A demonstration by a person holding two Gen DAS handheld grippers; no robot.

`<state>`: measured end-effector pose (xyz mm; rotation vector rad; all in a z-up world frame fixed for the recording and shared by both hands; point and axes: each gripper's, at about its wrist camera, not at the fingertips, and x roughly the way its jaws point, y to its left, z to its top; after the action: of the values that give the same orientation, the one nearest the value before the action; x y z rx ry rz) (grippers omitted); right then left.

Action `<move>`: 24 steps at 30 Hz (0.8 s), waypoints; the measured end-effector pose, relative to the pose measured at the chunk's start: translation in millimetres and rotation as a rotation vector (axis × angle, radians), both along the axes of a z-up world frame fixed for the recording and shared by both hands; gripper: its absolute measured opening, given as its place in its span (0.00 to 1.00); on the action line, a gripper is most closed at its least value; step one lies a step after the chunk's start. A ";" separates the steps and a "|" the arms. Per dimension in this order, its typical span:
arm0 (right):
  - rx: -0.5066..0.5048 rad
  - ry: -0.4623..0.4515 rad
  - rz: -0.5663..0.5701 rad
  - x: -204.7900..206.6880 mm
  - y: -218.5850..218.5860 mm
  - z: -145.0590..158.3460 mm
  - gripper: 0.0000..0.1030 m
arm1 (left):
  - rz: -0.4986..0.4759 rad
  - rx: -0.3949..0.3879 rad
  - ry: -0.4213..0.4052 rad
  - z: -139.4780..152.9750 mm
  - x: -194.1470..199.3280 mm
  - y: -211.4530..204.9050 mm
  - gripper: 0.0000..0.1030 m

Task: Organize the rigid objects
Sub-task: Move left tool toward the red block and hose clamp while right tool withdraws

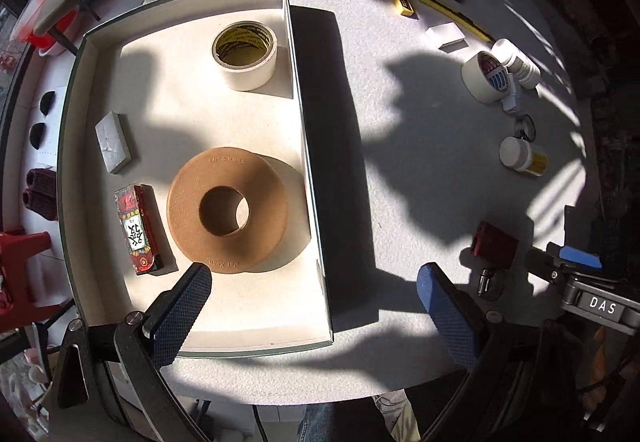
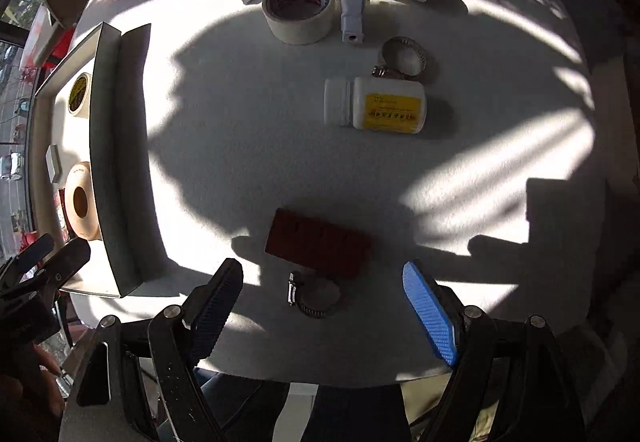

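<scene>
My right tongs (image 2: 320,306) hang released over the red box (image 2: 318,248) and hose clamp (image 2: 316,296) at six o'clock on the tabletop (image 2: 240,121); clenching could catch both. My left tongs (image 1: 316,306), released and empty, straddle the tray (image 1: 316,201) wall and could knock it.

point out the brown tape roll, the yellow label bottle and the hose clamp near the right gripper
brown tape roll (image 1: 192,201), left wrist view, on its flat top face
yellow label bottle (image 2: 394,109), right wrist view, on its yellow label
hose clamp (image 2: 318,308), right wrist view, on its metal band
</scene>
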<state>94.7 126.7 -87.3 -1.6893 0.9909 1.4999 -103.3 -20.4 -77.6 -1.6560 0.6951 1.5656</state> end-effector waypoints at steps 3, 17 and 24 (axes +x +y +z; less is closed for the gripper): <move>-0.011 -0.021 -0.104 42.7 11.4 -4.3 0.81 | -0.125 -0.006 -0.011 -5.0 37.8 28.6 1.00; -0.039 -0.059 -0.281 133.8 17.5 -12.6 0.81 | -0.357 -0.048 -0.033 -55.9 152.1 114.4 1.00; -0.049 -0.048 -0.266 133.2 25.2 -17.3 0.81 | -0.405 -0.079 0.088 -64.1 155.3 111.0 1.00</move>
<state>227.9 151.9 -104.6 -1.5497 1.1829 1.2660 52.0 90.7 -141.7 -1.3978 1.0762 1.3363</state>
